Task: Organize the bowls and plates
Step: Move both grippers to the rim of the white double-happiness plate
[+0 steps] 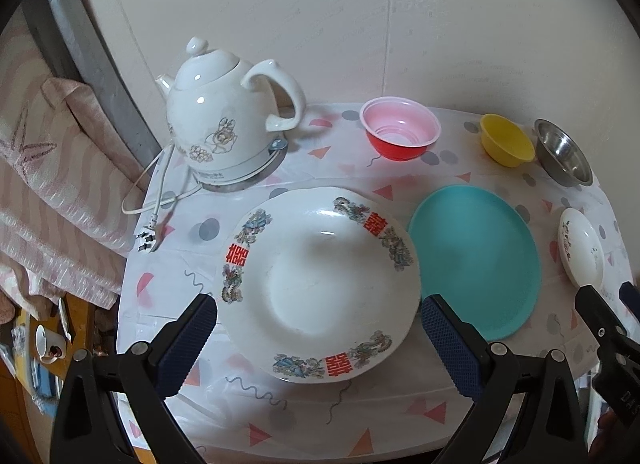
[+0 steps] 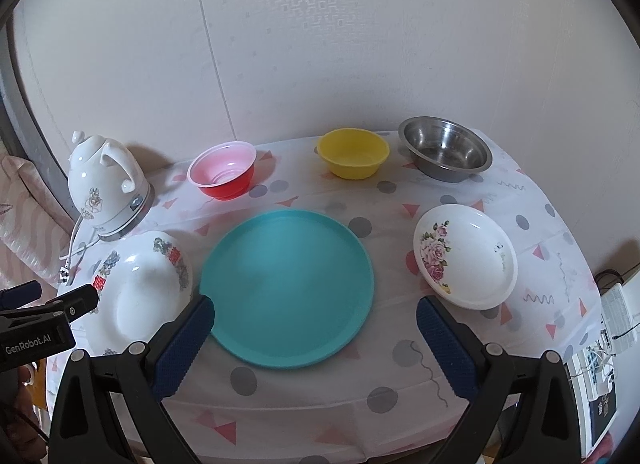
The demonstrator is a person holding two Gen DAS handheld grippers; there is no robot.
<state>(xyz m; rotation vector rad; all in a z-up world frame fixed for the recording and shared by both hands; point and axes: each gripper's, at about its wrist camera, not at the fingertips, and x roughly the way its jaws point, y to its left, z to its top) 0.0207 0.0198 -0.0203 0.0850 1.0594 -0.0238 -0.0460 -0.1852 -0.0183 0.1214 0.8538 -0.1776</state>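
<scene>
Left wrist view: the left claw (image 1: 318, 328) is spread wide and holding nothing, its two blue pads low in the frame, one on either side of the big white plate (image 1: 320, 284). That plate, ringed with red characters and dragons, fills the centre and sits squarely between the fingers on the patterned cloth (image 1: 192, 264). Just right of it, rims touching or very nearly, lies the teal plate (image 1: 476, 264), beyond the right finger. Along the back run the red bowl (image 1: 400, 134), the yellow bowl (image 1: 507, 144) and the steel bowl (image 1: 562, 154). The small floral dish (image 1: 580, 248) sits at the right edge, and the tips of the right claw (image 1: 612, 296) poke in just below it. The kettle (image 1: 228, 116) stands upper left on its base, its cord trailing down the cloth.

Right wrist view: the right claw (image 2: 314, 324) is released too, wide apart and empty. Here the teal plate (image 2: 288, 288) is the one centred between the pads, its near rim reaching down between them. The big white plate (image 2: 140, 296) lies lower left, outside the left finger, with the left claw (image 2: 60, 296) coming in at the frame's left edge above it. The floral dish (image 2: 466, 256) is to the right, just above the right finger. Red bowl (image 2: 222, 176), yellow bowl (image 2: 353, 158) and steel bowl (image 2: 446, 154) line the back, well apart from the claw. The kettle (image 2: 106, 188) stands at the left.
</scene>
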